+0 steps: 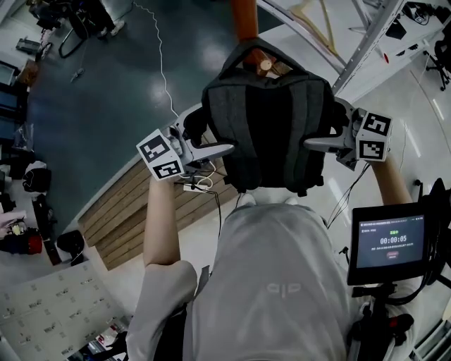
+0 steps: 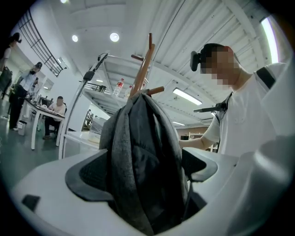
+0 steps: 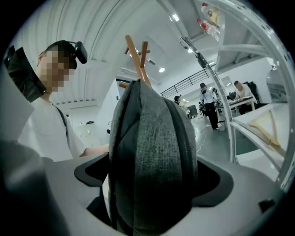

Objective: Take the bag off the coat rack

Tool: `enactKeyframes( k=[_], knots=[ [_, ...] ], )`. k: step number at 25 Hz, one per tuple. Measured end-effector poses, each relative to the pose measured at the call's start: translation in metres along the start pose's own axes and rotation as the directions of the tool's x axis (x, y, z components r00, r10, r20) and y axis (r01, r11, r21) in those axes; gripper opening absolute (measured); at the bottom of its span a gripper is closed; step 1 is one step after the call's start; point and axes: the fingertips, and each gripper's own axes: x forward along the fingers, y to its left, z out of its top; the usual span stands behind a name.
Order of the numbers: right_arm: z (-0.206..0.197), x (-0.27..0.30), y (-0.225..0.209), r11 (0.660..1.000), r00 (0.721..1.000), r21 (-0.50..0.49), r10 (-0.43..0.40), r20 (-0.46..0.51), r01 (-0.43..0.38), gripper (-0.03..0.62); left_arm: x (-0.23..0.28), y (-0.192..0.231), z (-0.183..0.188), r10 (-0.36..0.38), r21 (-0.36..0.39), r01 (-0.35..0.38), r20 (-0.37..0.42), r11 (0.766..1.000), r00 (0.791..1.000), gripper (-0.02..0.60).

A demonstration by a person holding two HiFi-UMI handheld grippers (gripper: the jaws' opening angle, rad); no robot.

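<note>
1. Nearest the pads: could close on loose cloth only at the sides of the bag (image 1: 271, 130). Soft grey fabric, likely to bunch and slide out between the fingers once weight comes on.
2. Above the fingers: top handle hooked over a peg (image 1: 266, 65) of the coat rack (image 1: 244, 17). Could snag there and rock the rack if pulled outward instead of up and clear.
3. Farther off: could swing the bag into the post if lifted unevenly from the two sides.
4. At left gripper (image 2: 143, 170): fingers (image 2: 85, 177) spread wide, one side of the bag standing between them and filling most of the gap. No pinch seen in the fabric; judged not yet gripping.
5. At right gripper (image 3: 154, 175): fingers (image 3: 214, 179) spread about as wide, opposite side of the bag between them, cloth close to both pads, no squeeze visible.
6. Bag hanging on the rack, between the two grippers, top end above the fingertips at the peg.
</note>
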Motion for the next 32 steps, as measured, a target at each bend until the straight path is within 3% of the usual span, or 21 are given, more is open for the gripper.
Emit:
enactKeyframes(
  k=[7, 11, 15, 21, 32],
  knots=[
    [-0.003, 0.01, 0.006, 1.0, 0.999, 0.006, 0.024, -0.025, -0.024, 0.528, 0.008, 0.001, 0.004, -0.016, -0.032, 0.017, 0.046, 0.999, 0.999, 0.485],
    [-0.002, 0.015, 0.007, 0.999, 0.999, 0.015, -0.033, -0.018, 0.033, 0.528, 0.02, -0.007, 0.006, 0.029, -0.027, -0.027, 0.09, 0.999, 0.995, 0.505],
    [-0.001, 0.02, 0.01, 0.997, 0.997, 0.015, -0.076, -0.001, 0.076, 0.529, 0.026, -0.012, 0.009, 0.079, -0.028, -0.075, 0.148, 0.997, 0.986, 0.538],
    [0.002, 0.027, 0.013, 0.996, 0.995, 0.009, -0.09, 0.034, 0.09, 0.54, 0.032, -0.02, 0.012, 0.078, -0.045, -0.07, 0.215, 0.997, 0.973, 0.568],
    [0.002, 0.025, 0.013, 0.992, 0.989, 0.012, -0.124, 0.075, 0.123, 0.543, 0.03, -0.022, 0.014, 0.102, -0.038, -0.095, 0.303, 0.995, 0.948, 0.569]
  ],
)
